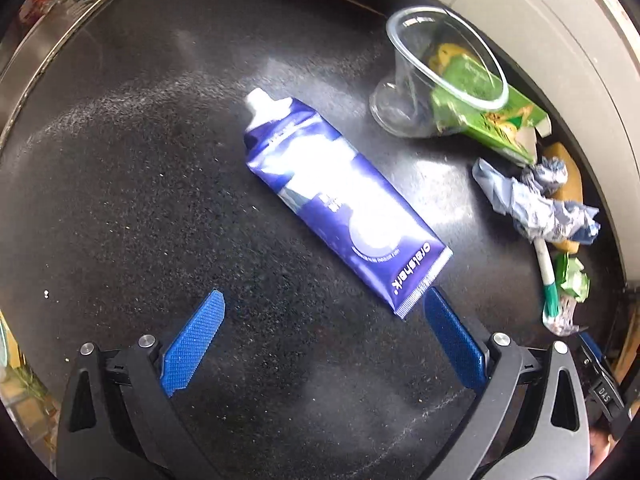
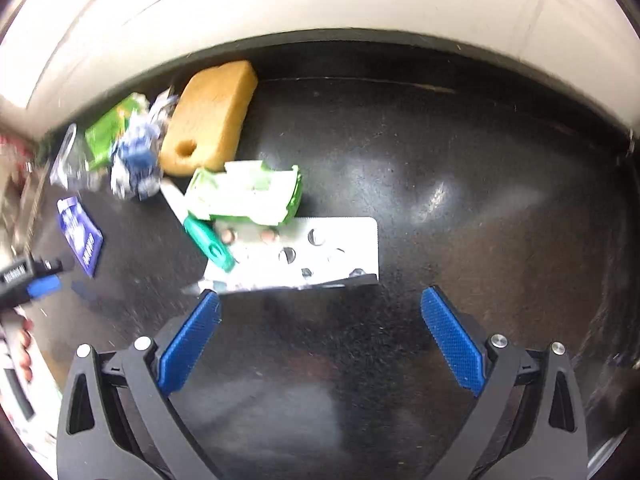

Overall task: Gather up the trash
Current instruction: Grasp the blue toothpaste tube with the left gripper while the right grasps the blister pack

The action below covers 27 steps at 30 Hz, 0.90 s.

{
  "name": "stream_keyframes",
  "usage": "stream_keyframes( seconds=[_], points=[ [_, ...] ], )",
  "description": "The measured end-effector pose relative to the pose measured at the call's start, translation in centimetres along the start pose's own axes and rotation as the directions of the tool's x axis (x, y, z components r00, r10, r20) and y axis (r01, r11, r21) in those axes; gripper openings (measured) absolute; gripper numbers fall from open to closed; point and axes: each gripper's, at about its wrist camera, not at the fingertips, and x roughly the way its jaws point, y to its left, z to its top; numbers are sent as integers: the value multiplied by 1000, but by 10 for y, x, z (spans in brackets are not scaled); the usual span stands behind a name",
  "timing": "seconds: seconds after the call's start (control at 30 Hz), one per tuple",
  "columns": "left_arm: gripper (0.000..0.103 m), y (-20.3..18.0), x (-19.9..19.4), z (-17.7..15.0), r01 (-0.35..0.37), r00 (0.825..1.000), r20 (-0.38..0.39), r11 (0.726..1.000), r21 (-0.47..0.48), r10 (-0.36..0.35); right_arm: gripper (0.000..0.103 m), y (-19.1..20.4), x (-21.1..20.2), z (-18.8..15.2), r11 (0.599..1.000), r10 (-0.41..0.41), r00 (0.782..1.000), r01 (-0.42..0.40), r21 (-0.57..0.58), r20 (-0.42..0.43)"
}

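A blue and white toothpaste tube (image 1: 332, 200) lies on the black counter (image 1: 140, 180), its crimped end just ahead of my open, empty left gripper (image 1: 324, 300). A clear plastic cup (image 1: 436, 72) lies on its side over a green carton (image 1: 496, 120), with a crumpled blue wrapper (image 1: 536, 200) beside them. In the right wrist view a silver blister pack (image 2: 316, 256) lies just ahead of my open, empty right gripper (image 2: 320, 304). A torn green box (image 2: 248, 196), a green-capped tube (image 2: 208, 244) and a yellow sponge (image 2: 216, 116) lie behind it.
A white tiled wall (image 2: 280, 8) runs along the back of the counter. The left gripper (image 2: 28, 280) shows at the left edge of the right wrist view, near the toothpaste tube (image 2: 80, 236). A metal edge (image 1: 36, 60) borders the counter at far left.
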Motion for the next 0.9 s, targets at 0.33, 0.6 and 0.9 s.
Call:
stream_keyframes(
  seconds=[0.33,0.6,0.9],
  points=[
    [97,-5,17,72,-116,989,82,990,-81,122,72,1,11,23,983,32,999,-37,182,30],
    [52,-29,2,80,-82,983,172,992,91,65,4,-11,17,13,967,144,988,-150,207,48],
    [52,-1,-17,53,-82,980,184,994,69,68,4,-5,-7,-15,966,129,984,-152,211,120]
  ],
)
